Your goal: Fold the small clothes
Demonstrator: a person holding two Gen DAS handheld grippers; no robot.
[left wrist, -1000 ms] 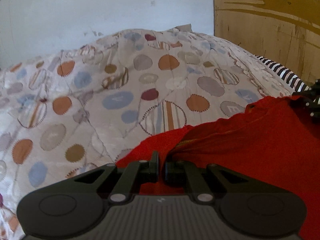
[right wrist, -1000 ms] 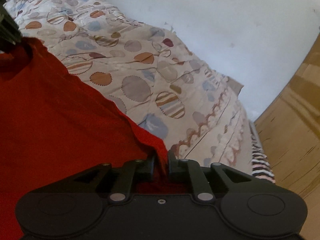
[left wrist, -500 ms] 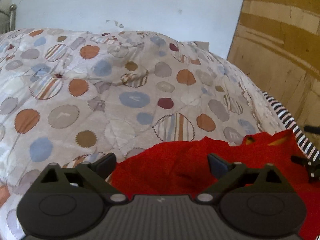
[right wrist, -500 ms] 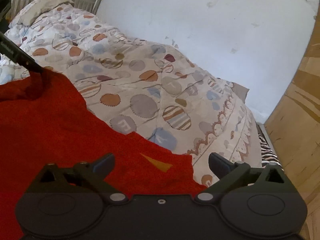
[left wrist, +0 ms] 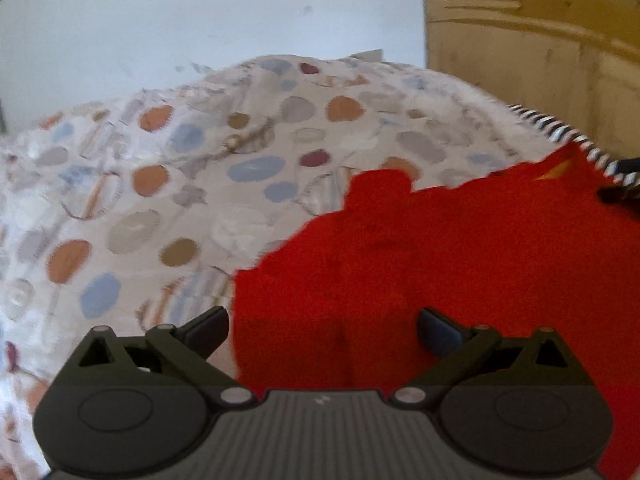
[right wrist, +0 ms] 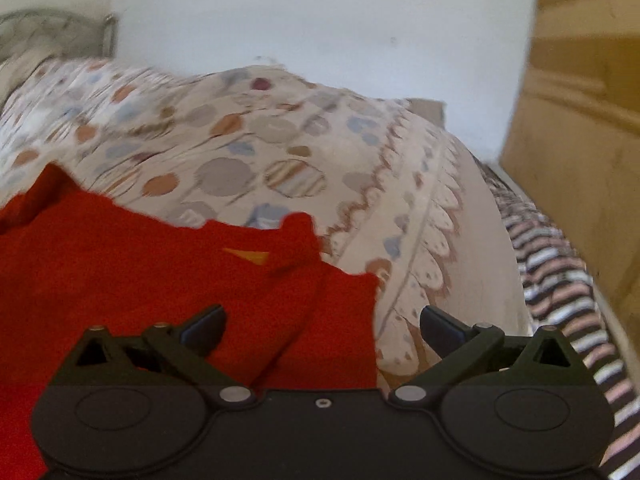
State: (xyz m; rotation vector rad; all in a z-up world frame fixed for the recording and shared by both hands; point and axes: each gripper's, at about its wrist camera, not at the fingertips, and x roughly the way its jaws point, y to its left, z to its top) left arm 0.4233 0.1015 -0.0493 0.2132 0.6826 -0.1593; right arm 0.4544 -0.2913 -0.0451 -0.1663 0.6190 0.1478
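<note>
A small red garment (left wrist: 440, 248) lies spread flat on the dotted quilt, with a yellow label (right wrist: 248, 255) near its far edge. In the left wrist view my left gripper (left wrist: 322, 328) stands wide open over the garment's near left part, and neither pad touches the cloth. My right gripper (right wrist: 322, 326) is also wide open, above the red garment's (right wrist: 120, 260) near right corner, with nothing held. The near hem is hidden under both gripper bodies. Both views are blurred by motion.
The quilt (left wrist: 160, 200) with coloured dots covers the bed. A white wall (left wrist: 240, 12) runs behind it and a wooden panel (right wrist: 580, 120) stands at the right. A striped cloth (right wrist: 560, 288) lies along the bed's right edge. A metal headboard (right wrist: 60, 28) is far left.
Both grippers went from shut on the red garment's edge to wide open and let it drop onto the quilt. Both drew back a little, and the right one rolled level.
</note>
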